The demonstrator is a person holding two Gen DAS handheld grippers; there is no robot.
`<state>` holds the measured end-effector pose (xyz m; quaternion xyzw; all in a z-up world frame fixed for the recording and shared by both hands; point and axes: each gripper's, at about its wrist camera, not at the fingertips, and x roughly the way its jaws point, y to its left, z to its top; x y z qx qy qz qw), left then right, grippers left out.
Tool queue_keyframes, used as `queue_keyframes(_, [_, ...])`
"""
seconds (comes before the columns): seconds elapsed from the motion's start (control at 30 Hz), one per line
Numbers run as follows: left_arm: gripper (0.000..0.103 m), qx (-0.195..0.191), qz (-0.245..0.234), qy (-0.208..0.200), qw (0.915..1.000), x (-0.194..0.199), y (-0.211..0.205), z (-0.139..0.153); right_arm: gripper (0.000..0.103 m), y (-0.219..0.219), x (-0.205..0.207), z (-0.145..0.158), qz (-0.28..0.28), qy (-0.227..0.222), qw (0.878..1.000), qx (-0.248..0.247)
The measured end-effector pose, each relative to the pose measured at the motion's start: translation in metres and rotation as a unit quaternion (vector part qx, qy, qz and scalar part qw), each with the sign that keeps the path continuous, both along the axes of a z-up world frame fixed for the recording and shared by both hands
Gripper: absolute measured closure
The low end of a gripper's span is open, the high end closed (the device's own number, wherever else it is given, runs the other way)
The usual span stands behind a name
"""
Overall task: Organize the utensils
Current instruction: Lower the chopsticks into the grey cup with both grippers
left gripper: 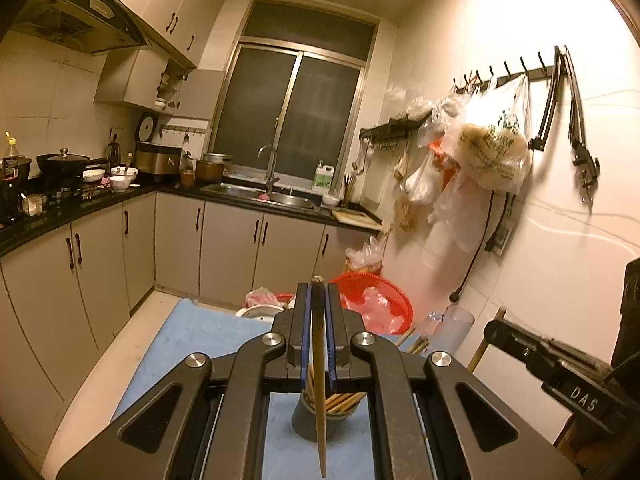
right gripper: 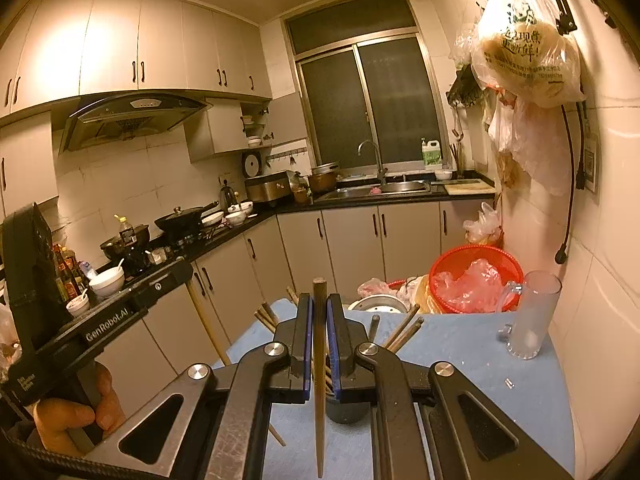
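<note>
Left gripper (left gripper: 318, 304) clamped one brown wooden chopstick (left gripper: 319, 380), near-upright. Right gripper (right gripper: 319, 316) likewise gripped another wooden chopstick (right gripper: 319, 380). Dark grey cylindrical holder (left gripper: 310, 420) of chopsticks stood just beyond, on blue cloth-covered table (right gripper: 460, 344).

In the left wrist view, the dark holder (left gripper: 310, 420) is half hidden behind the left gripper (left gripper: 319, 292) — its rim does not show. The chopstick (left gripper: 319, 380) held there runs out at the bottom edge. In the right wrist view, the right gripper (right gripper: 319, 300) covers most of the holder (right gripper: 346, 410), and its own chopstick (right gripper: 319, 360) is also cut by the bottom edge. The print on the hanging bag (right gripper: 524, 56) is too small to read.
</note>
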<state>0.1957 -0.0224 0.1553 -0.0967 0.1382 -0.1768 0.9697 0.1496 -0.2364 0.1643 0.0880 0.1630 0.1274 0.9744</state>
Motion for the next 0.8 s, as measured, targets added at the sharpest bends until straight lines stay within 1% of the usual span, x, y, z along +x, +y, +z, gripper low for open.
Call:
queue_keyframes(0.2, [0.097, -0.015, 0.003, -0.011, 0.9998, 0.005, 0.0, 0.008, 0.096, 0.001, 0.002, 0.006, -0.01, -0.019, 1.0, -0.001])
queue_keyframes(0.33, [0.097, -0.017, 0.001, -0.013, 0.9998, 0.01, -0.002, 0.008, 0.096, 0.003, 0.006, 0.007, -0.011, -0.021, 1.0, -0.004])
queue_keyframes(0.8, [0.097, -0.018, 0.007, -0.007, 0.9998, 0.025, -0.007, 0.008, 0.096, 0.013, 0.03, -0.005, -0.005, 0.005, 1.0, -0.015])
